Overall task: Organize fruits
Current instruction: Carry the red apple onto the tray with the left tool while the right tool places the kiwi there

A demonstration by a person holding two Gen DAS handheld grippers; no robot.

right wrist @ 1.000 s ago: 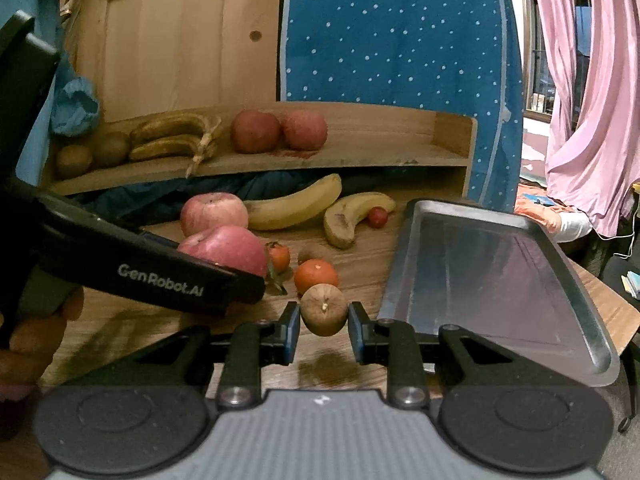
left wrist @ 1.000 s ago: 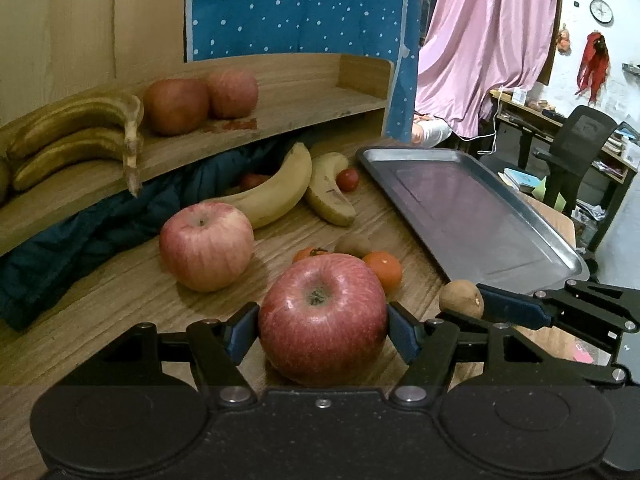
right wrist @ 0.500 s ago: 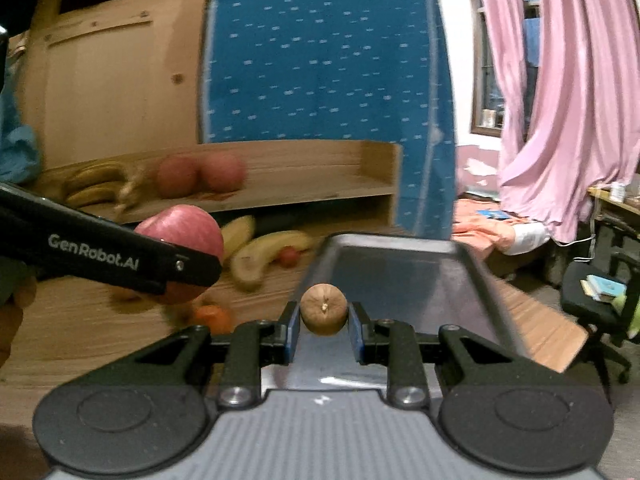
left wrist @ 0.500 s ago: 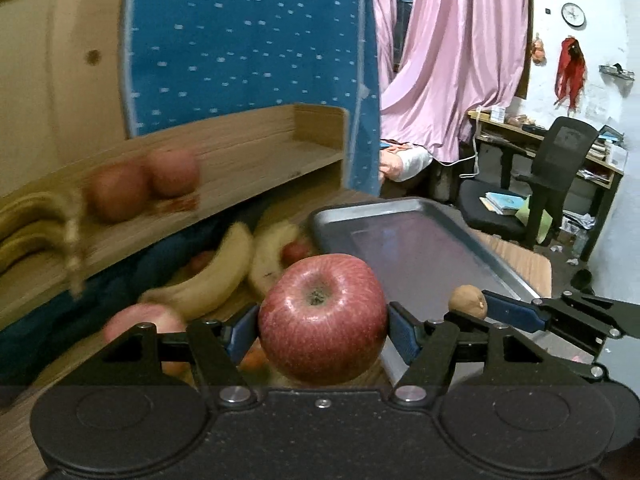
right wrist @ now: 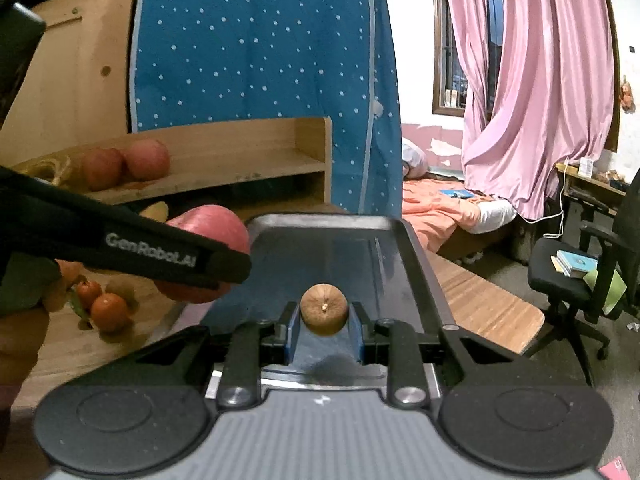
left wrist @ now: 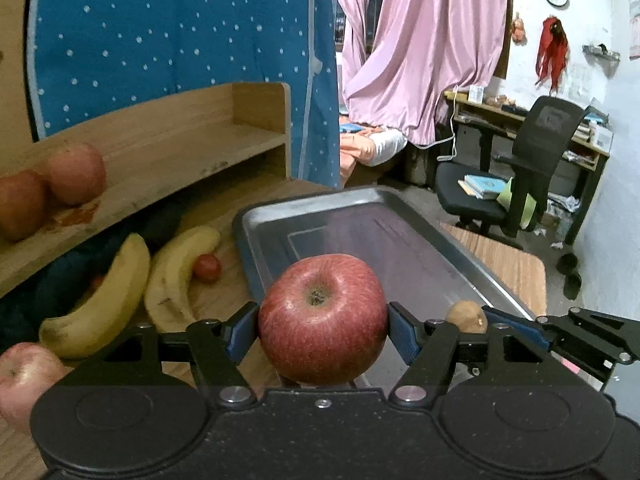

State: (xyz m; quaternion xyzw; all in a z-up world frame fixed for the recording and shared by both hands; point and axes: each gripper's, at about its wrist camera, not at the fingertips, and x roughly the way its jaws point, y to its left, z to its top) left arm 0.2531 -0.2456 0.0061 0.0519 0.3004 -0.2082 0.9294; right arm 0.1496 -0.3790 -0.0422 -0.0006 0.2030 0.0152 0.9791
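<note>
My left gripper (left wrist: pixel 323 328) is shut on a red apple (left wrist: pixel 322 318) and holds it above the near left edge of the metal tray (left wrist: pixel 400 240). My right gripper (right wrist: pixel 324 322) is shut on a small brown kiwi (right wrist: pixel 323 309) above the tray's near end (right wrist: pixel 416 248). The kiwi also shows in the left wrist view (left wrist: pixel 466 317), to the right of the apple. The held apple shows in the right wrist view (right wrist: pixel 208 236), partly behind the left gripper's finger.
Two bananas (left wrist: pixel 132 280), a cherry tomato (left wrist: pixel 207 268) and another apple (left wrist: pixel 24 376) lie on the wooden table left of the tray. Two apples (left wrist: pixel 52 184) sit on the wooden shelf. Small orange fruits (right wrist: pixel 108 310) lie on the table. An office chair (left wrist: pixel 516 176) stands beyond.
Both grippers have lifted their fruit off the table and swung right, over the tray. The apple and kiwi stayed gripped throughout.
</note>
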